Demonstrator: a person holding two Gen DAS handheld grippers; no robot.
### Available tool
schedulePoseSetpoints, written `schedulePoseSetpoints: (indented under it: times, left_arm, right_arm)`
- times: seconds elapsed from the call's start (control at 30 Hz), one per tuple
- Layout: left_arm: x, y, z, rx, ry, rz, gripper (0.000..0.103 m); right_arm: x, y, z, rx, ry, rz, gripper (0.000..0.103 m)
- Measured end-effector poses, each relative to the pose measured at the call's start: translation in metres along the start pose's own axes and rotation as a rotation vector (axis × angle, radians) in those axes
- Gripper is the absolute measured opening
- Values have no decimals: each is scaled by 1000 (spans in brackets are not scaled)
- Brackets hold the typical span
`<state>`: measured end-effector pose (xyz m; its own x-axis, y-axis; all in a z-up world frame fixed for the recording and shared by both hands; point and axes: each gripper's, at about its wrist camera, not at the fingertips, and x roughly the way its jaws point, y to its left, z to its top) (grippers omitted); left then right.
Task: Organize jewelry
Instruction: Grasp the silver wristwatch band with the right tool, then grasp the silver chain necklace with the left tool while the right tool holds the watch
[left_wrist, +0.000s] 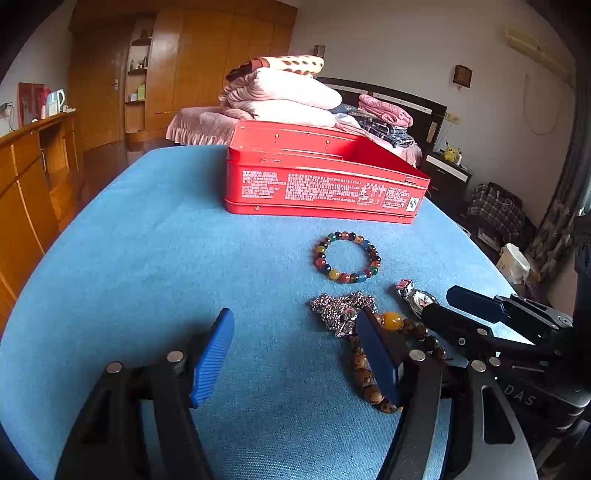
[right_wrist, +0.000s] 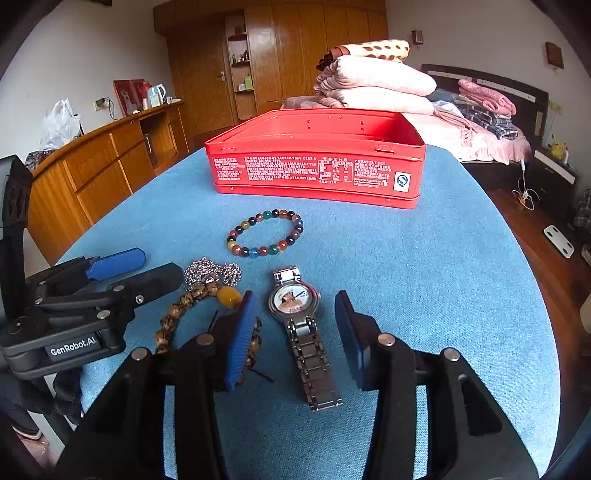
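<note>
- Red tin box (right_wrist: 317, 166) sits open at the far side of the blue surface (right_wrist: 424, 266); my landmark.
- Multicolour bead bracelet (right_wrist: 265, 233) lies just in front of the box, flat, untouched.
- Wristwatch (right_wrist: 299, 321) lies nearer to me than the bracelet, face up, band stretched toward me.
- My right gripper (right_wrist: 295, 339) straddles the watch band, pads apart on either side, not touching it; spread.
- Silver chain (right_wrist: 212, 271) is heaped left of the watch, touching the brown bead string (right_wrist: 184, 306) with its amber bead (right_wrist: 229, 297).
- My left gripper (left_wrist: 295, 354) is spread wide, nothing between the pads; its right pad covers part of the brown bead string, contact unclear.
</note>
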<state>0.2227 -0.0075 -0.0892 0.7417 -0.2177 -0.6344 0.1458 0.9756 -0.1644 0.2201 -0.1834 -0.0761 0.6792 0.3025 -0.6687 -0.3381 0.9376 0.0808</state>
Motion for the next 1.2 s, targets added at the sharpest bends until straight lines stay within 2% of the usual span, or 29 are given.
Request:
schedulePoseSetpoints:
  times: [0.17,0.33,0.4,0.87,1.0,1.2]
  left_arm:
    - [0,0,1,-7,5,-1,68]
    - [1,0,0,0,12,-3,68]
    - [1,-2,0,4,15,-5,68]
    - [16,-8,12,-26,69,-63,68]
    - [24,-13,17,-24,92,-51,68]
    - [34,-28,21,32,119,-14,68]
  right_arm:
    - [7,-1,-1,5,31,-13,38]
    - [9,7,-3,-43,37,-48,34]
    - [10,7,-3,-44,39,-46,29]
    - [6,-8,0,3,44,-64,29]
    - [5,-11,0,7,43,-60,29]
    - [6,-10,-1,5,44,-61,29]
